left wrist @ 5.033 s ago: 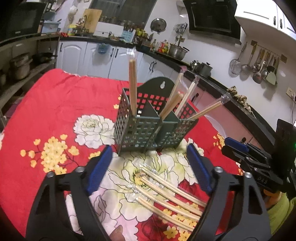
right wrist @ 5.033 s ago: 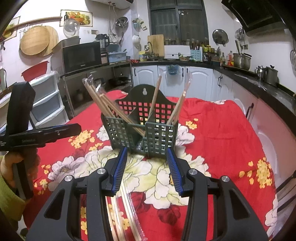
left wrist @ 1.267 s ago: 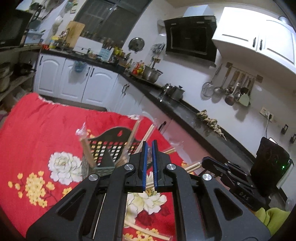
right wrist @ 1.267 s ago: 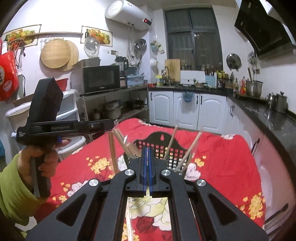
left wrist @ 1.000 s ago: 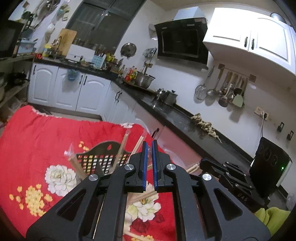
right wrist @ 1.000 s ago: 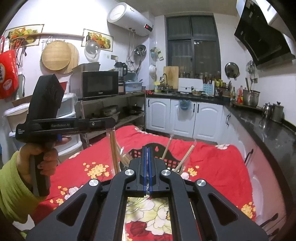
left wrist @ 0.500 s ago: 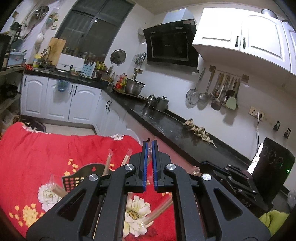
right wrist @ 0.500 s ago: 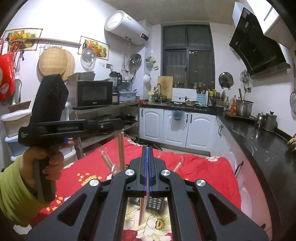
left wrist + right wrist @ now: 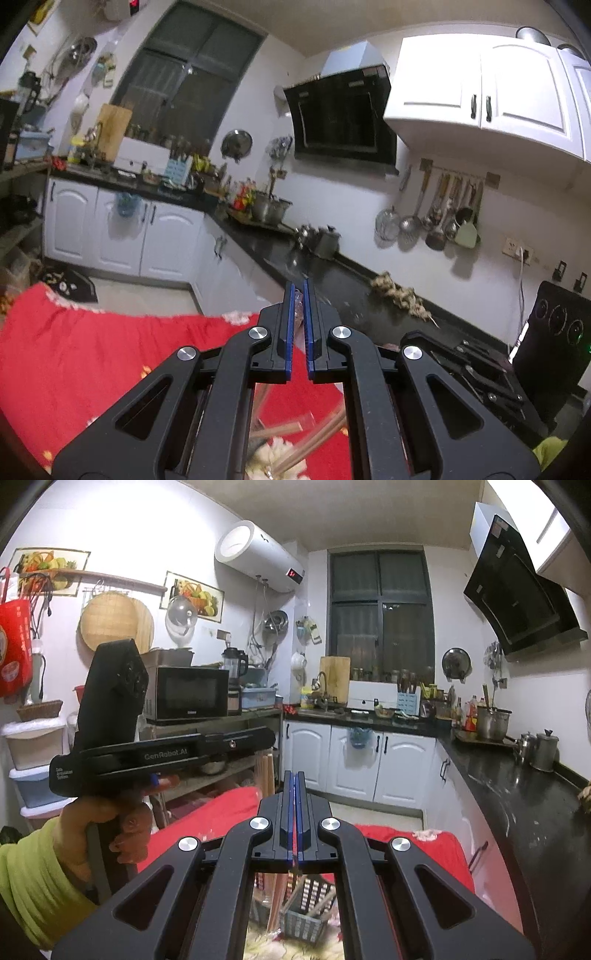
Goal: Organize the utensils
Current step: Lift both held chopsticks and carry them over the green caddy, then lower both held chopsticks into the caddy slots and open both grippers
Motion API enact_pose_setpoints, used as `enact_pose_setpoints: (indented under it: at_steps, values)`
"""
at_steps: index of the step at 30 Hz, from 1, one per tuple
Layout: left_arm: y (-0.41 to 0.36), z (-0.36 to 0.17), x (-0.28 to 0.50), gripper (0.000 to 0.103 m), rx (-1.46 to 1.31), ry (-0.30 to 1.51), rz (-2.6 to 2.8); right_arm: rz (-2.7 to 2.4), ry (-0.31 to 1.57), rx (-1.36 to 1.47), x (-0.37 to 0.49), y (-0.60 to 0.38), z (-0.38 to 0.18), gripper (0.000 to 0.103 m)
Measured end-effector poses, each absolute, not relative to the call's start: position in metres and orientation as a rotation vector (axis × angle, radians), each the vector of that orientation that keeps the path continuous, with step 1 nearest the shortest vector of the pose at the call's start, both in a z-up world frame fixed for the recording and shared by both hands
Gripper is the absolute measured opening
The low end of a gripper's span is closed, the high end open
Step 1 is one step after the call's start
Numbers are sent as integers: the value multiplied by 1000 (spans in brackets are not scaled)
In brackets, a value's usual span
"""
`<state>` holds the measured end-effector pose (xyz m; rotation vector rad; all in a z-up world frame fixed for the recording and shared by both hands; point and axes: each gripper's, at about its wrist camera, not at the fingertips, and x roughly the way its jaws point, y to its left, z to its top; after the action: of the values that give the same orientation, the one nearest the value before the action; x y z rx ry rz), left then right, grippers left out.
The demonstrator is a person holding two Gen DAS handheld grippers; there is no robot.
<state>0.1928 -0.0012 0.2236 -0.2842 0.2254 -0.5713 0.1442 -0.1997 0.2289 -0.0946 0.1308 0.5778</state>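
While the left gripper (image 9: pixel 299 295) pinches a plastic-wrapped chopstick (image 9: pixel 298 306) at frame centre, the right gripper (image 9: pixel 294 779) clamps another chopstick (image 9: pixel 277 897) above the basket (image 9: pixel 306 912).

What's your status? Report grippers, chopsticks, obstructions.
Left gripper shut on wrapped chopsticks. Right gripper shut on second pair, above utensil holder. Nothing visible blocking holder.

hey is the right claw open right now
No, the right claw is shut, its two blue pads pressed nearly together on a chopstick hanging below it above the utensil basket.
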Motion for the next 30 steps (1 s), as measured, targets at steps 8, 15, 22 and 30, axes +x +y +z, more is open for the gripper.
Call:
enact_pose_setpoints:
  at_steps: [8, 15, 22, 30]
  values:
    - [7, 236, 211, 2, -288, 178, -514, 565, 119, -59, 173, -199, 242, 1]
    - [9, 222, 226, 2, -279, 178, -465, 547, 113, -36, 193, -197, 241, 1]
    - [12, 202, 244, 2, -312, 214, -444, 506, 131, -51, 210, -189, 228, 1]
    - [7, 176, 249, 2, -321, 237, -437, 481, 174, -48, 223, -183, 196, 1]
